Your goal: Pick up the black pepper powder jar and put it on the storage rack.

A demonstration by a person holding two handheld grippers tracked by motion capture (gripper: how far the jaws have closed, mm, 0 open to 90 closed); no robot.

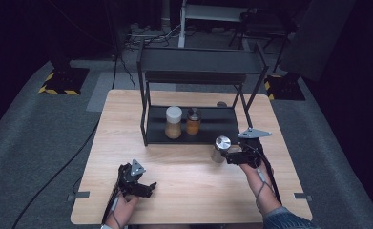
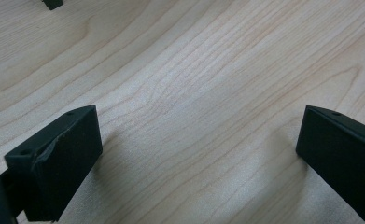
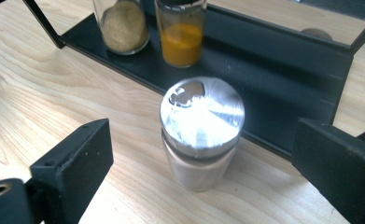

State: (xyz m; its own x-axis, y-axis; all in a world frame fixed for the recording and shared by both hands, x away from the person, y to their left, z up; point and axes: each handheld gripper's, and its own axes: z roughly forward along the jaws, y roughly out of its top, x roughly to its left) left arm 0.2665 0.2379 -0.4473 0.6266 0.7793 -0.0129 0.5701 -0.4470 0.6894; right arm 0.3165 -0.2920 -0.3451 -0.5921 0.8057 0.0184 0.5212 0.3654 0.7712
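A small jar with a shiny metal lid point(image 1: 221, 148) point(image 3: 201, 129) stands on the wooden table point(image 1: 189, 191), just in front of the black rack's lower shelf point(image 1: 208, 136). My right gripper point(image 1: 228, 157) point(image 3: 203, 158) is open, its jaws set wide on either side of the jar without touching it. On the shelf stand a white-lidded jar of tan powder point(image 1: 173, 122) point(image 3: 123, 23) and a dark-lidded jar of orange powder point(image 1: 193, 121) point(image 3: 180, 35). My left gripper point(image 1: 150, 187) point(image 2: 196, 154) rests open over bare wood at the front left.
The black two-tier rack point(image 1: 201, 62) occupies the back half of the table, its posts point(image 1: 143, 119) coming down at each corner. A small round object point(image 1: 221, 104) lies on the table behind the lower shelf. Cables run over the grey floor to the left.
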